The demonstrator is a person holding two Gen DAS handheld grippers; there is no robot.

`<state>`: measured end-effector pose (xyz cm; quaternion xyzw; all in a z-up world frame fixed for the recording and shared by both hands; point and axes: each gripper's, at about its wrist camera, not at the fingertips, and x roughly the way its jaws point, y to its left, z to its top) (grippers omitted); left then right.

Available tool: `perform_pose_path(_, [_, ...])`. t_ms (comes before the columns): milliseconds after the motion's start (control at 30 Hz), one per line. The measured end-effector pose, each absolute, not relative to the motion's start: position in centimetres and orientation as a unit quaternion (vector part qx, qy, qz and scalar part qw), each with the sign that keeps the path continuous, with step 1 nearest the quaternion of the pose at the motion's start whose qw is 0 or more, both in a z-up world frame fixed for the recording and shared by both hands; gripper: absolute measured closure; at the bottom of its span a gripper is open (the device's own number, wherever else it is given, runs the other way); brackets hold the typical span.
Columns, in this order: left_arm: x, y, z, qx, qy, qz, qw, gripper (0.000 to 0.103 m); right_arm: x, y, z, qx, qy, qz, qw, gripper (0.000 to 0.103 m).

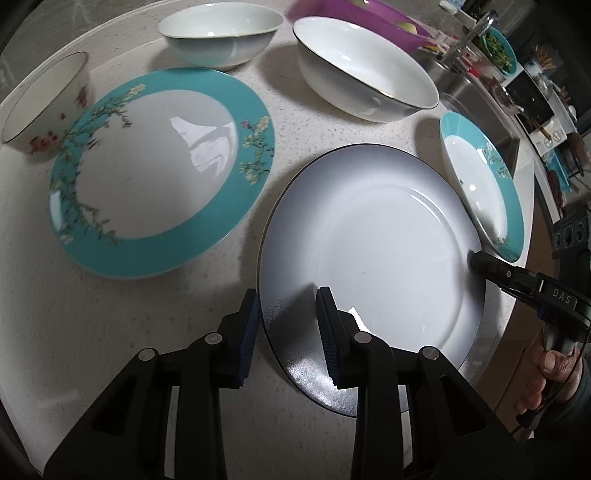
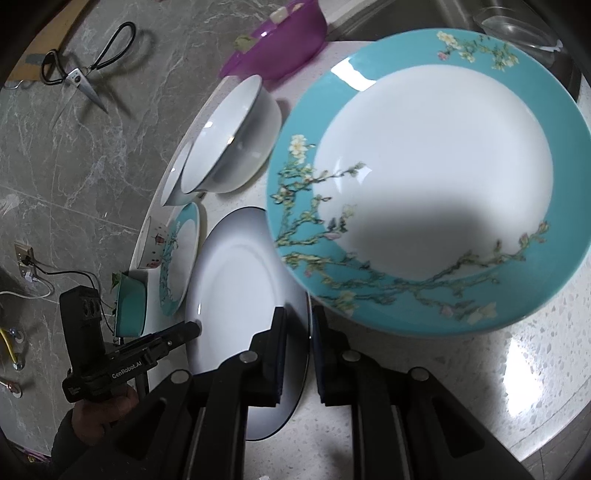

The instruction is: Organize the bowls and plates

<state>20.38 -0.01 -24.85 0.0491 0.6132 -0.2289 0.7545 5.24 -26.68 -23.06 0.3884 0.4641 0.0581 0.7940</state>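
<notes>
Sink [image 2: 388,22] beyond the teal plate [image 2: 424,184] is cropped.

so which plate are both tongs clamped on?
The plain white plate with the thin dark rim, not the two teal floral plates. Left tongs pinch its near edge; right tongs pinch its opposite edge.

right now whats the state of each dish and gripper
grey-rimmed plate: flat on counter, rim gripped on two sides
left gripper: shut on plate rim
right gripper: shut on plate rim
big teal plate: empty, flat
small teal plate: empty
large white bowl: upright, empty
</notes>
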Motion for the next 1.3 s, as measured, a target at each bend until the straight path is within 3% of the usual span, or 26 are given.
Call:
perform_pose_path(433, [14.2, 8.2, -20.6, 0.004, 0.610, -0.174, 0.773, 0.076, 4.6, -21.0, -19.5, 0.355, 0.482, 0.115, 0.793, 0.087])
perform_pose_path(667, [10.9, 12.8, -21.8, -0.027, 0.618, -0.134, 0.774, 0.075, 5.0, -16.2, -20.2, 0.312, 0.511, 0.152, 0.787, 0.087])
perform_pose_path(1300, [8.6, 15.2, -24.3, -0.038, 0.617, -0.086, 0.781, 0.074, 5.3, -12.6, -23.1, 0.247, 0.542, 0.173, 0.785, 0.086])
